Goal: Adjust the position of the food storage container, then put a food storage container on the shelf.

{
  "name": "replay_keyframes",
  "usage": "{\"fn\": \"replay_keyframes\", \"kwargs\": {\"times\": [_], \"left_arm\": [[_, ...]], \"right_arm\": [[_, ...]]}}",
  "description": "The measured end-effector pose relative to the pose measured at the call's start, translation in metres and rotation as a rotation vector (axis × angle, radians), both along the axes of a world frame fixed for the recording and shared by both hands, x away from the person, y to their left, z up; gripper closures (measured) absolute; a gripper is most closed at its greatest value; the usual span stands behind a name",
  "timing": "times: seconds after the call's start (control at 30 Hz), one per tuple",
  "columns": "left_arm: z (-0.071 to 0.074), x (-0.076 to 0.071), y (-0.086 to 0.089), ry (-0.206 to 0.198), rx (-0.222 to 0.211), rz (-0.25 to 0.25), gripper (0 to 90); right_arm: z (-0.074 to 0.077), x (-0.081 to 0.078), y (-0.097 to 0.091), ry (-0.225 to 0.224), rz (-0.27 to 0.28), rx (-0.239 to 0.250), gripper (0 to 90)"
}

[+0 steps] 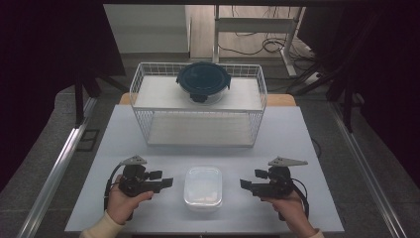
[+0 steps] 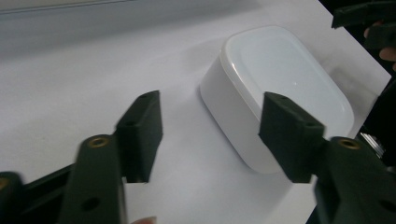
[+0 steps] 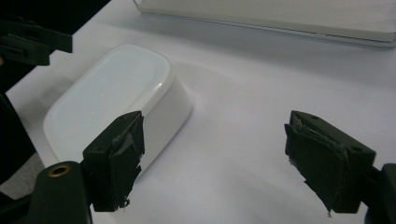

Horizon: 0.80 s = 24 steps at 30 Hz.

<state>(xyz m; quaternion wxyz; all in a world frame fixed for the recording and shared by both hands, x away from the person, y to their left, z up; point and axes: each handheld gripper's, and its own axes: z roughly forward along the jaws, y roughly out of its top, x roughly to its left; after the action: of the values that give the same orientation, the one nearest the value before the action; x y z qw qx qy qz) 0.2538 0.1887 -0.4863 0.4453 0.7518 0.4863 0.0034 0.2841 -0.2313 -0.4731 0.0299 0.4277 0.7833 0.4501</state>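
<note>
- The white rounded plastic box with lid (image 1: 203,186) sits on the white table (image 1: 297,144), between both grippers.
- The left gripper (image 1: 167,184) is spread, holding nothing; its jaw covers the box's near corner.
- The right gripper (image 1: 243,184) is also spread and empty.
- Behind, a round dark-lidded container (image 1: 203,80) in the white wire basket (image 1: 143,79); its contents are unclear.

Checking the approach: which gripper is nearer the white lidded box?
Left, slightly. The left gripper sits just off the white lidded box's left side; the right gripper waits a little farther off its right side.
</note>
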Motion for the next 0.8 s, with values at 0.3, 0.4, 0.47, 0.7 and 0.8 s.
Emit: {"fn": "replay_keyframes", "kwargs": {"times": [0.3, 0.4, 0.47, 0.7, 0.8], "left_arm": [[-0.002, 0.001, 0.001, 0.023, -0.034, 0.017, 29.4], [-0.002, 0.002, 0.0, 0.025, -0.04, 0.018, 28.6], [-0.003, 0.003, -0.001, 0.03, -0.05, 0.017, 28.5], [-0.004, 0.004, -0.005, 0.048, -0.076, 0.011, 27.7], [-0.003, 0.005, -0.006, 0.055, -0.092, 0.018, 27.5]], "right_arm": [[0.0, -0.002, 0.006, 0.001, 0.028, 0.017, 19.7], [0.001, -0.003, 0.008, -0.001, 0.036, 0.019, 19.7], [0.001, -0.004, 0.01, 0.002, 0.039, 0.019, 19.7], [-0.001, -0.007, 0.017, 0.022, 0.049, 0.025, 19.6], [-0.001, -0.008, 0.022, 0.047, 0.055, 0.05, 19.6]]}}
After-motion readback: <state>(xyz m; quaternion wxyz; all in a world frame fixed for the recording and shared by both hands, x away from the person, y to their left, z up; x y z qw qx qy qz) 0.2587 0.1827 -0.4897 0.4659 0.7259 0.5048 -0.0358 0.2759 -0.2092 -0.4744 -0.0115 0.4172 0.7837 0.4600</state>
